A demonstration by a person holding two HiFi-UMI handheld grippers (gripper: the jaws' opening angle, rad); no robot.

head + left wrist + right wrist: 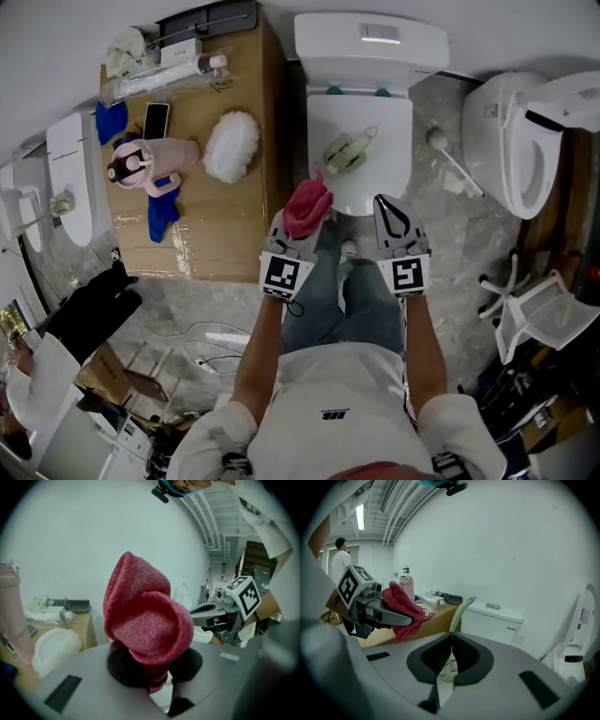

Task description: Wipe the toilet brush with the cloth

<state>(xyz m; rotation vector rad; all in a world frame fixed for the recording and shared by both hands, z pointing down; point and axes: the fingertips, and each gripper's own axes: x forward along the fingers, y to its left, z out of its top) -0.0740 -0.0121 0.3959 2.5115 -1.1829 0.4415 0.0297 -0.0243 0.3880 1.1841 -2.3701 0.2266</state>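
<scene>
Cloth (308, 202), red and bunched into a loose fold, is sitting pinched in the left gripper (302, 225). The jaws are clamping its lower end while the rest is billowing up above them. The right gripper (384, 204) is carrying nothing: its ribbed black pads (436, 656) are pressing flat against each other. Both grippers are hovering side by side above the person's legs, just short of the front edge of the toilet lid (380, 117).

The toilet brush (349, 150), pale green, is lying slantwise on that closed white lid, apart from both grippers (in the right gripper view its handle is showing just behind the shut jaws and its bristles below them, but it is lying beyond them, untouched). The white tank (370, 42) is standing behind the lid against the wall.

To the left of the toilet a wooden table (234, 246) is bearing a fluffy white pad (232, 145), a pink bottle (155, 161), a phone (156, 120) and blue rags (161, 214). On the floor at the right, a second brush (455, 164) is lying beside another toilet (511, 141).
</scene>
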